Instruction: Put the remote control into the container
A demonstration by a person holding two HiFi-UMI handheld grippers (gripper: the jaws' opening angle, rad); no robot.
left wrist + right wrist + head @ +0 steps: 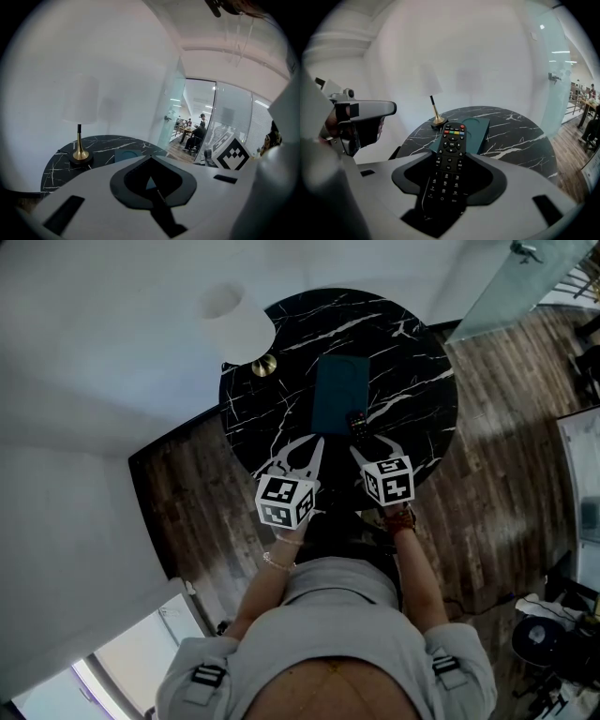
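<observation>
The black remote control [449, 159] with coloured top buttons lies lengthwise between the jaws of my right gripper [450, 164], which is shut on it and holds it off the table. In the head view the remote [357, 425] hangs at the near right corner of the flat teal container [337, 395], with the right gripper [367, 442] just behind it. The container [480, 127] lies on the round black marble table [412, 362]. My left gripper [317, 442] hovers at the container's near edge, jaws together and empty; its own view [150, 159] shows the jaws meeting, with teal behind them.
A lamp with a white shade [236, 324] and brass base [263, 365] stands at the table's back left. Wooden floor [487, 437] surrounds the table, and a white wall is close on the left. A glass partition [555, 79] is to the right.
</observation>
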